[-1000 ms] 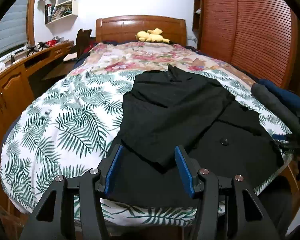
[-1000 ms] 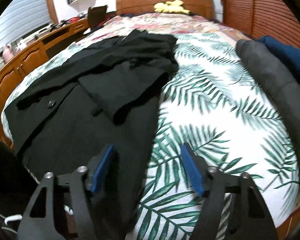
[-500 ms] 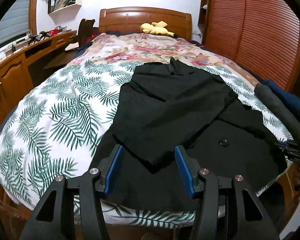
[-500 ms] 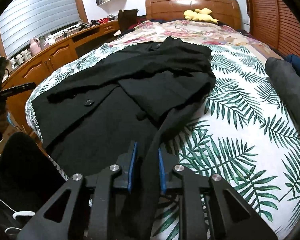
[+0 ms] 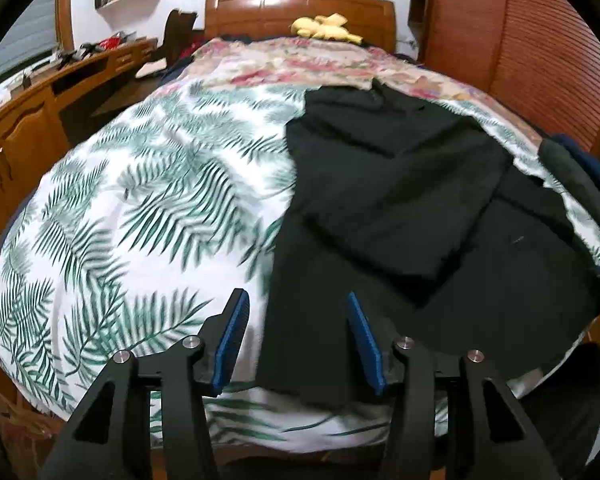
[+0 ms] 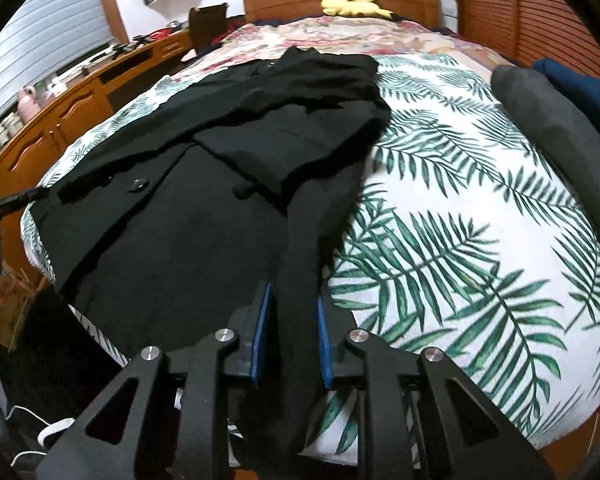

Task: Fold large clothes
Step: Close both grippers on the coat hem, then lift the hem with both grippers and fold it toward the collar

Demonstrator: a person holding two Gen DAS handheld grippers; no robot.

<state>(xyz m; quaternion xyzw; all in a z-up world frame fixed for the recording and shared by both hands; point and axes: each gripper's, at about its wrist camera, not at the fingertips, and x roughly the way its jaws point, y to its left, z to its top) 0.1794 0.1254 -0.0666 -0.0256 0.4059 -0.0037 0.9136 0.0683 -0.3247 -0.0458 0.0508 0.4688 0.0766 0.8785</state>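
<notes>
Black coat (image 6: 188,240) lies spread on the leaf-print bedspread (image 6: 480,240), hem at the near edge. Looks heavy and limp, prob drapes and slides, so I'd grab at hem corners. Right gripper (image 6: 291,340) clamped on a bunched strip of hem. Left gripper (image 5: 298,340) half apart, jaws closing, hem edge between but pads not pressing yet.

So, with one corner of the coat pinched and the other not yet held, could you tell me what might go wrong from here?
1. The right gripper is shut on only a narrow bunch of the black coat; a pull may slip it free.
2. The left gripper has its jaws closing with the hem edge between them but not pinched; it may catch the leaf-print bedspread too.
3. Lifting one side alone could undo the folded sleeve.
</notes>
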